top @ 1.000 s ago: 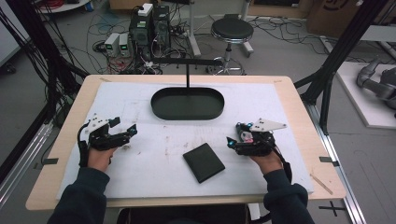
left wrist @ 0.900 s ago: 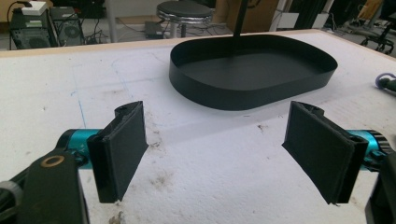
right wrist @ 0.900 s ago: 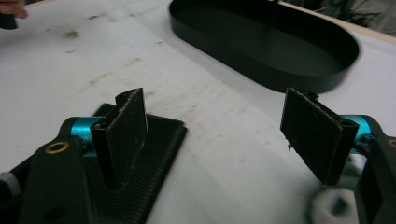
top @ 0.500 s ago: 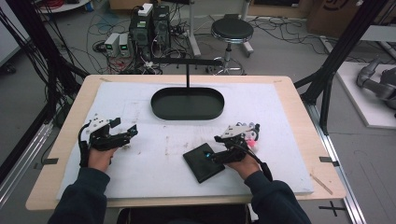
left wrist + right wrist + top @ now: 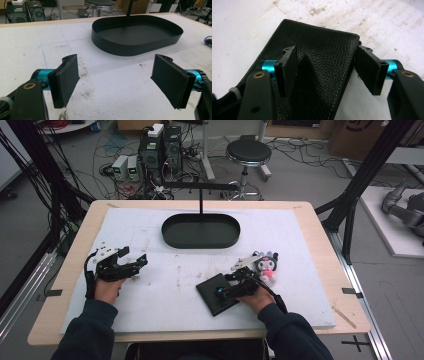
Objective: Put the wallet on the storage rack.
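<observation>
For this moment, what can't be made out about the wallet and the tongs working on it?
- Wallet: its near end is cut off by the bottom edge of the right gripper view and covered by the right tongs.
- High view: the hand hides whether the jaws touch the leather.
- Plush toy: too small for detail.

On my table [image 5: 310,220] I count one black leather wallet [image 5: 216,293], one black oval tray [image 5: 201,231], one small plush doll [image 5: 266,267], and my two grippers, left [image 5: 136,264] and right [image 5: 226,286].
</observation>
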`<state>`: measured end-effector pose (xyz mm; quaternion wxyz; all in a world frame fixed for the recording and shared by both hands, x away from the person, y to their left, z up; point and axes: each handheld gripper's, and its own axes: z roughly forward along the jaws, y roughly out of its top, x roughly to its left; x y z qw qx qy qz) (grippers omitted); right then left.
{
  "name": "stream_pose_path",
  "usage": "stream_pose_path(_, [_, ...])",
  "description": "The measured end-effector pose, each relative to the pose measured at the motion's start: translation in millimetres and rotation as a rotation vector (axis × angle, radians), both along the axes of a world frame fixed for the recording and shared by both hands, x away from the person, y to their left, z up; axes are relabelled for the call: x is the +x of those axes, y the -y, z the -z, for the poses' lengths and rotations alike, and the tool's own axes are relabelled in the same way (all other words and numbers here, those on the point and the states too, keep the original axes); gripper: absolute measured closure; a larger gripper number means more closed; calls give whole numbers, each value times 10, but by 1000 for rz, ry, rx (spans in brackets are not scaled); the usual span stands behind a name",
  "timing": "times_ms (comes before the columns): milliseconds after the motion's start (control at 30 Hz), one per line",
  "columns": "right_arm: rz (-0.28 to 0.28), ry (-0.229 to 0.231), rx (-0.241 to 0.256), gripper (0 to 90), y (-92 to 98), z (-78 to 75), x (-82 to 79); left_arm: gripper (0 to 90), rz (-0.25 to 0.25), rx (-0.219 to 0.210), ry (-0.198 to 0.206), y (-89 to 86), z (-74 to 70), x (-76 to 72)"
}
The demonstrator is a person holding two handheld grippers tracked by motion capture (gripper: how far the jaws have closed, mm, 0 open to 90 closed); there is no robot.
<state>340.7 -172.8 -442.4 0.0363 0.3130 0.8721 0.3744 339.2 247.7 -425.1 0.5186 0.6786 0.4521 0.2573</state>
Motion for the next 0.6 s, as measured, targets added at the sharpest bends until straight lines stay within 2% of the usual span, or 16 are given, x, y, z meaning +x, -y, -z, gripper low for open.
stream_pose_path(233, [9, 10, -11, 399, -4, -19, -16, 216, 0, 0, -2, -3, 2, -1])
stream_pose_path(300, [11, 21, -14, 435, 3, -26, -15, 216, 1, 0, -3, -1, 3, 0])
stream_pose_path(333, [23, 24, -12, 497, 18, -36, -10, 216, 1, 0, -4, 2, 7, 3])
stream_pose_path(367, [23, 24, -12, 497, 18, -36, -10, 216, 1, 0, -4, 2, 7, 3])
stream_pose_path(400, [42, 12, -4, 547, 38, -41, 1, 216, 3, -1, -5, 2, 8, 5])
stream_pose_path(467, [53, 6, 2, 582, 50, -46, 5, 216, 3, -1, -5, 3, 9, 6])
stream_pose_path(500, [57, 15, 0, 647, 53, -50, 4, 216, 3, -2, -5, 2, 8, 5])
stream_pose_path(533, [63, 29, -7, 769, 63, -66, -3, 216, 3, -2, -5, 1, 8, 6])
stream_pose_path(567, [61, 47, -1, 819, 79, -82, -5, 216, 3, -2, -5, 1, 8, 6])
stream_pose_path(600, [61, 45, 2, 845, 85, -89, -6, 216, 3, 0, -6, -1, 8, 6])
